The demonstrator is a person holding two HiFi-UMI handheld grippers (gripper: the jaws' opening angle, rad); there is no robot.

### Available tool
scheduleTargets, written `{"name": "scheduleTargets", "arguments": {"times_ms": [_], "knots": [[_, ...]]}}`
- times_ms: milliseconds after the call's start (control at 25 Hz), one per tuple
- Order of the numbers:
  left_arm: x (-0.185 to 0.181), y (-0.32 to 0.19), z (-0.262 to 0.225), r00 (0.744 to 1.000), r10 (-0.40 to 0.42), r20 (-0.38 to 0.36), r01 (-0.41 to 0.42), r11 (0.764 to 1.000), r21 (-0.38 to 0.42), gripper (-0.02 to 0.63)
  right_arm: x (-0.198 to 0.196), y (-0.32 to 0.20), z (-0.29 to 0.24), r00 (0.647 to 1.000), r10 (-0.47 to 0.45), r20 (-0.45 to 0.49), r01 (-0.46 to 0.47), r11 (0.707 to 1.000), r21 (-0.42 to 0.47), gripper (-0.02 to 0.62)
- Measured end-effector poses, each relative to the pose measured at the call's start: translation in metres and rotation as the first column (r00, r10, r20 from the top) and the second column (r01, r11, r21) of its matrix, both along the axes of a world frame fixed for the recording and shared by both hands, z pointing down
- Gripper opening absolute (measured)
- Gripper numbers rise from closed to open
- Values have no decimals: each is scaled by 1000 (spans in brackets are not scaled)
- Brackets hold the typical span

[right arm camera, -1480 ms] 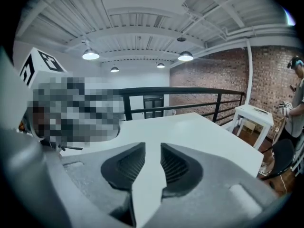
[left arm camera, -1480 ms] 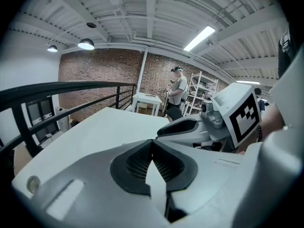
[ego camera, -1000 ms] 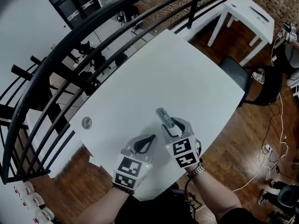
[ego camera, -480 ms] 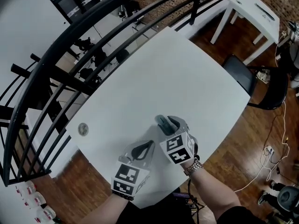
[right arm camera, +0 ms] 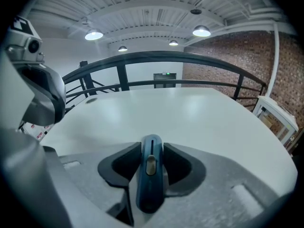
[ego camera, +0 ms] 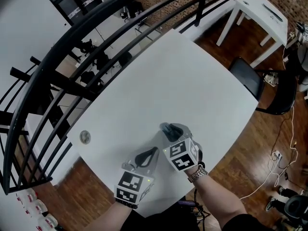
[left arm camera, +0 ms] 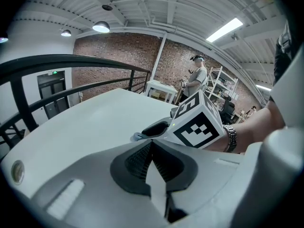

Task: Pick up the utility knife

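Observation:
The utility knife is blue-grey with a slider on top, and it lies lengthwise between the pads of my right gripper. The jaws are closing and both pads touch its sides. In the head view the knife's nose sticks out past the right gripper, low over the white table near its front edge. My left gripper sits just to the left, its fingertips together with nothing between them. From the left gripper view the right gripper's marker cube shows close ahead.
A round metal grommet is set in the table at the left. A black railing curves behind the table. A black chair and a white side table stand to the right. A person stands far off.
Both grippers have come down closer to the tabletop, the right one more. The knife stays between the right jaws, which opened wider for a moment and then narrowed again.

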State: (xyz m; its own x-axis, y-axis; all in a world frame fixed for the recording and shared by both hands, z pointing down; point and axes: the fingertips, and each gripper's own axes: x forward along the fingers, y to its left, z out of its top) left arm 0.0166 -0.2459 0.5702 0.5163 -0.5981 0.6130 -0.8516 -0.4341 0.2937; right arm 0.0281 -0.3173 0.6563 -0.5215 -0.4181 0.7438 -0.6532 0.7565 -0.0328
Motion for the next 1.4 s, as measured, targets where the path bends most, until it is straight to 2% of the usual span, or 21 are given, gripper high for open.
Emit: {"name": "scheduleTargets", "arguments": {"times_ms": [480,800,1400], "knots": [[0,-3,-15,1000,15,-6,-15,999,32,17,3,3,-30,999,38,34,-40,998,53,127],[-1,4,-47,999,50,-6,-49,993,109,17,7,15,-75,995,79,62,-86,989,120,124],[-1,42,-120,990,140,-33,-125,952,281,17,18,74,-168,978,181,101,-202,944,262,124]]}}
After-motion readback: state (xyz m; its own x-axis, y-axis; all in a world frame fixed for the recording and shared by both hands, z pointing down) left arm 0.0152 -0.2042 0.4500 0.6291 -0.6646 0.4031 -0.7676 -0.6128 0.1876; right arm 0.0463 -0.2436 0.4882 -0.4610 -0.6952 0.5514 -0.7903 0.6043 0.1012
